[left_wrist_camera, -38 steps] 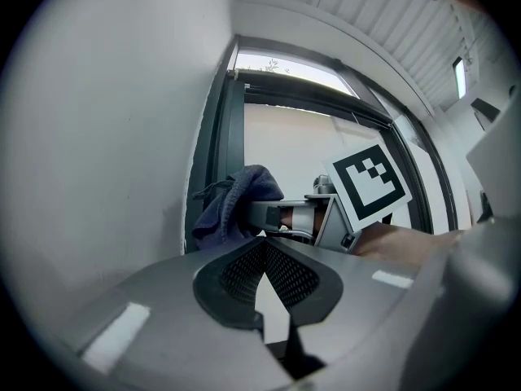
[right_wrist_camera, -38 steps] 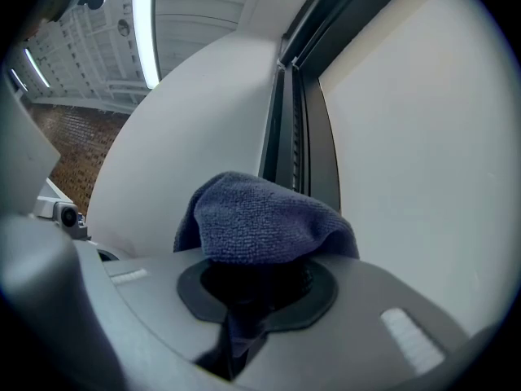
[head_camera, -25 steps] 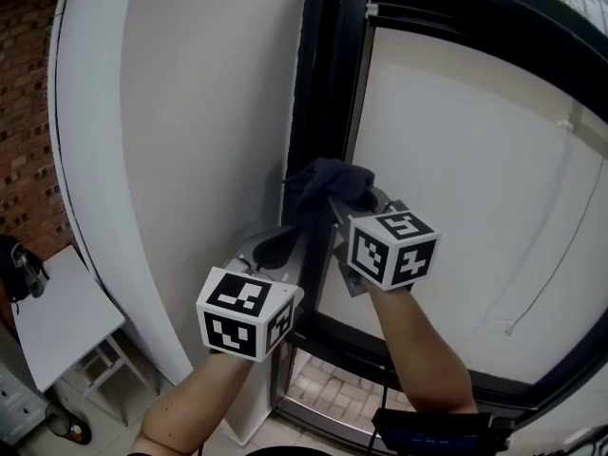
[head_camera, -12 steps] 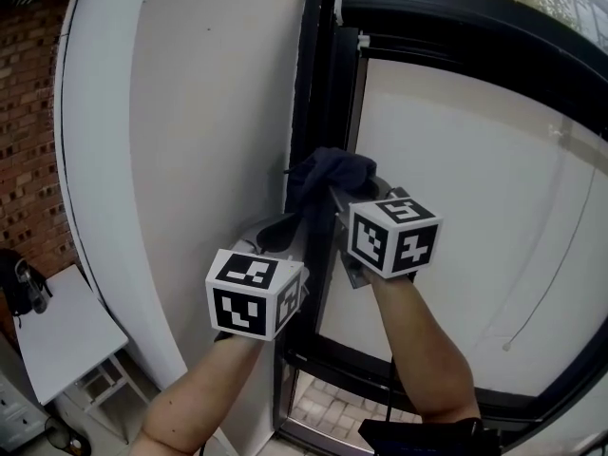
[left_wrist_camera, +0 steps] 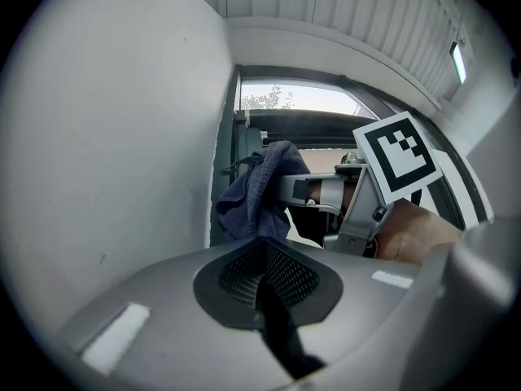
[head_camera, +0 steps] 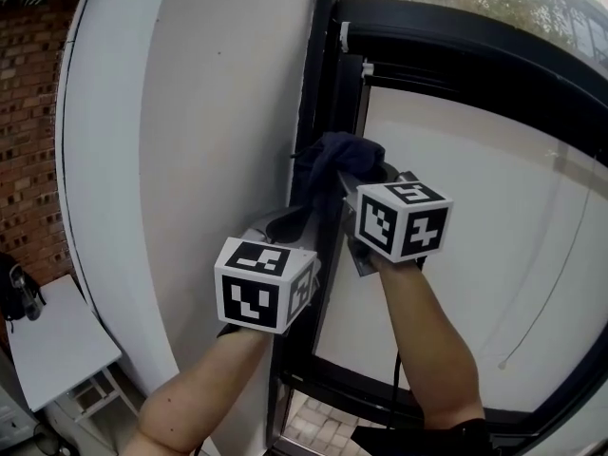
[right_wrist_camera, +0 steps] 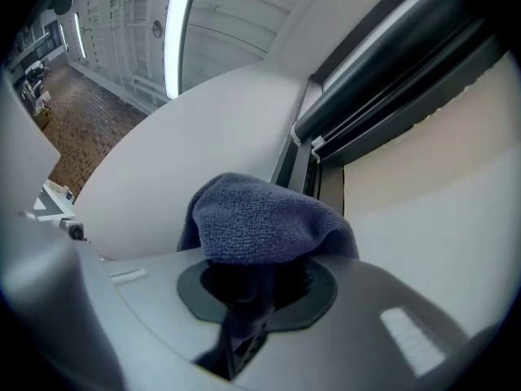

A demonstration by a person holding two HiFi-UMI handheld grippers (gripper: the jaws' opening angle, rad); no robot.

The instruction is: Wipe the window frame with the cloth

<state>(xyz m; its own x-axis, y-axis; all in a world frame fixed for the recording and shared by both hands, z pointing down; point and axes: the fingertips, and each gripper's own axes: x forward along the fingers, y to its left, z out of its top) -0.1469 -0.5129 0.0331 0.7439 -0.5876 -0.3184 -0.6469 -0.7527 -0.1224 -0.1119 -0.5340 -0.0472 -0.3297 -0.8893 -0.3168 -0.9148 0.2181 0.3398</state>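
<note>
Cloth (right_wrist_camera: 260, 222), dark blue and nubbly, sits bunched in the right gripper (right_wrist_camera: 244, 287). Its 2 jaws are clamped on a fold of it, and the loose bulk drapes over their tips and appears to lie against the upright of the black window frame (head_camera: 321, 93). It looks light, soft and floppy, likely to slip free if pinched by an edge, so a thick gathered wad seems the best hold. The left gripper (left_wrist_camera: 264, 279) hangs just below, jaws together on nothing.

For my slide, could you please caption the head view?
Right claw holds dark blue cloth at the black window frame.
</note>
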